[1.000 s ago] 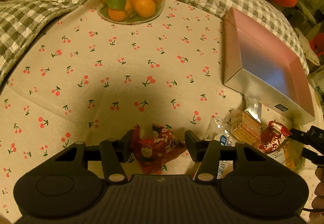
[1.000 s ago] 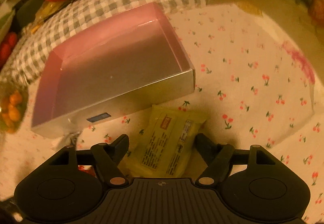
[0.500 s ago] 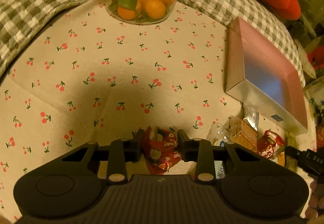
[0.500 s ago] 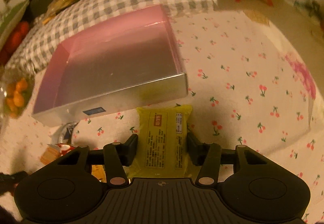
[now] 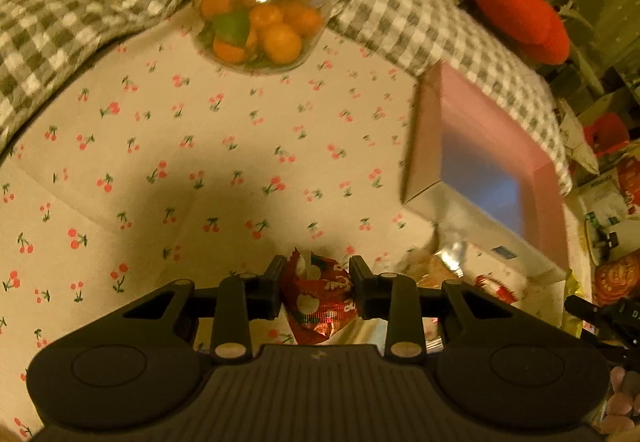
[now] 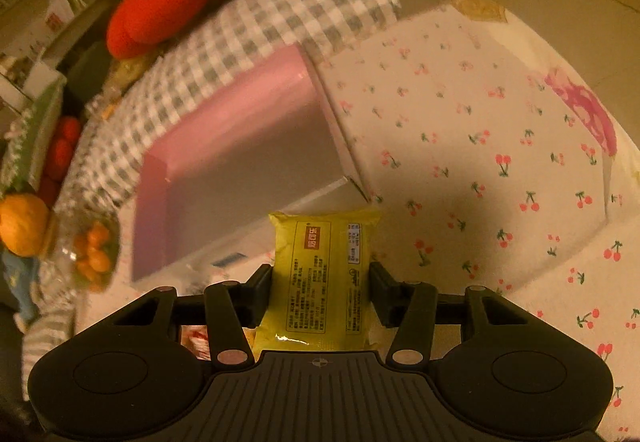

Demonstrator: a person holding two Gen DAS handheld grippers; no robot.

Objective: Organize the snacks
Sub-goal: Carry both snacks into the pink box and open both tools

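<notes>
While both grippers grip a snack each, the scene reads as follows.

Cloth (image 5: 168,146): cherry print, covers the surface; checked blanket (image 5: 80,2) along its far edge, as before.
Box (image 6: 248,162): pink inside, silver outside, open top. In the right view it now sits lower left of centre and looks steeper than a second ago; its near wall is just beyond the yellow pack.
Jar (image 5: 260,22): glass, holds small oranges; it now shows its lid rim, which was cut off earlier.
Right gripper (image 6: 322,284): jaws have just closed; a second ago they stood wide of the pack, now both pads press its long sides.
Yellow pack (image 6: 320,274): then lying askew on the cloth, now lifted clear of it. Long axis runs straight away from the camera, far end toward the box, printed face up.
Left gripper (image 5: 318,290): jaws have just closed from a wide gap onto the red pack.
Red pack (image 5: 320,302): crumpled foil, pinched at both sides, above the cloth; pointed end toward the camera, long axis roughly along the fingers.
Loose snacks (image 5: 432,270): beside the box's near corner, blurred.
</notes>
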